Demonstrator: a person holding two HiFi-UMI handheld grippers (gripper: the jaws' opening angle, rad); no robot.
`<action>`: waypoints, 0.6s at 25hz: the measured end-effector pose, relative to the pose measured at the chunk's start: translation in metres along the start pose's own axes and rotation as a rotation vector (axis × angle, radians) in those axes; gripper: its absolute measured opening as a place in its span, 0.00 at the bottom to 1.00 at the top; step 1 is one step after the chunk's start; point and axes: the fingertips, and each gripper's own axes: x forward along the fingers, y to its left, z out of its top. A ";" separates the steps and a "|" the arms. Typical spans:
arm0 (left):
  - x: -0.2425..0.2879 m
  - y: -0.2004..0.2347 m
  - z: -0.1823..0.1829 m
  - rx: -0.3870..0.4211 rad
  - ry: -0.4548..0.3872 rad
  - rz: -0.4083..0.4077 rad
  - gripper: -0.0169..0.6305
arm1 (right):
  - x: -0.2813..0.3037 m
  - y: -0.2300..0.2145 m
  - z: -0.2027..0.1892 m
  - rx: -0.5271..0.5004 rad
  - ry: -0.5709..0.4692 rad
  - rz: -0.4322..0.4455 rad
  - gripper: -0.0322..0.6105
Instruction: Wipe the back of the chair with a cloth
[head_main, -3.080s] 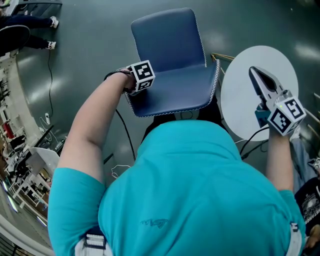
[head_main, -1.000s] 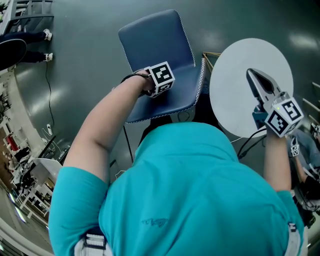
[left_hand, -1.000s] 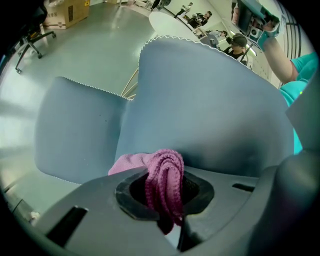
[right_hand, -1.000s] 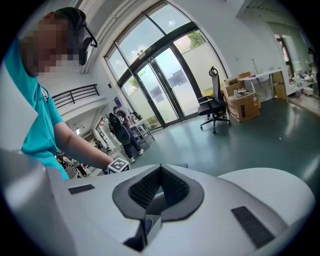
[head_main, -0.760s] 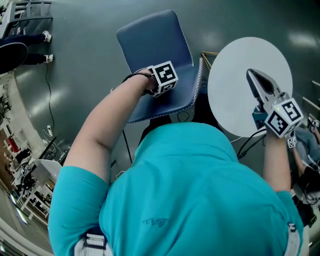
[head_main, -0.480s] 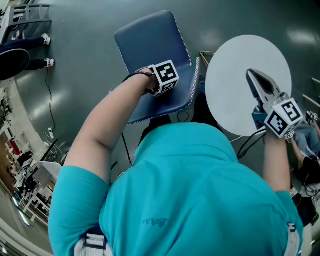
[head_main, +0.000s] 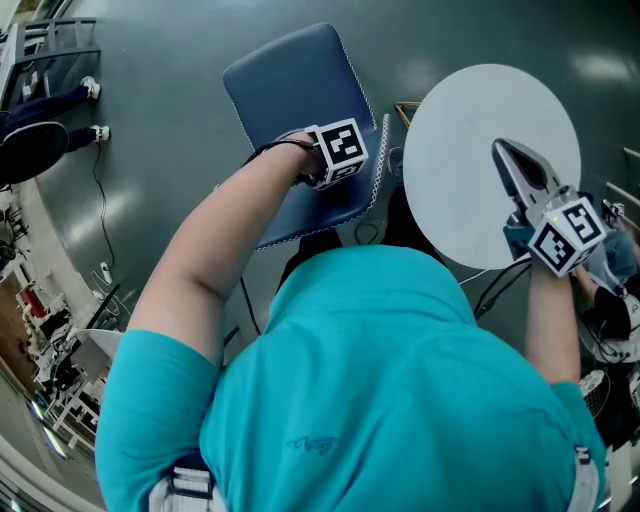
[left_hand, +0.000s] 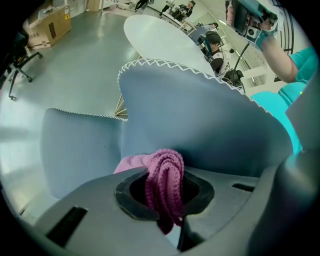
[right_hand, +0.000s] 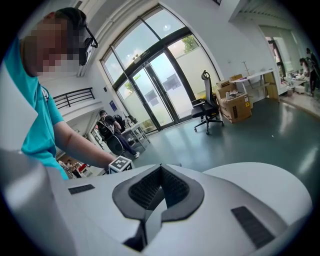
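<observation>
Left gripper view: left tool pinches a bunched magenta knit cloth, which lies against the blue padded chair. Head view: right tool pressed together, empty, over the round white counter, apart from the chair. Judgement: hold the cloth flat on the backrest and stroke evenly across to the stitched rim.

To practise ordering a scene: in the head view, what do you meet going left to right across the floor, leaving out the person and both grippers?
shoes → chair → table
</observation>
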 end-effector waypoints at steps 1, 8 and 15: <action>-0.001 0.000 0.002 -0.001 -0.002 0.002 0.12 | -0.002 -0.001 0.000 0.001 -0.003 -0.002 0.04; -0.008 0.001 0.021 0.006 -0.026 0.011 0.12 | -0.010 -0.007 -0.003 0.008 -0.015 -0.012 0.04; -0.020 0.004 0.051 0.000 -0.080 0.005 0.12 | -0.016 -0.016 -0.004 -0.001 -0.018 -0.016 0.04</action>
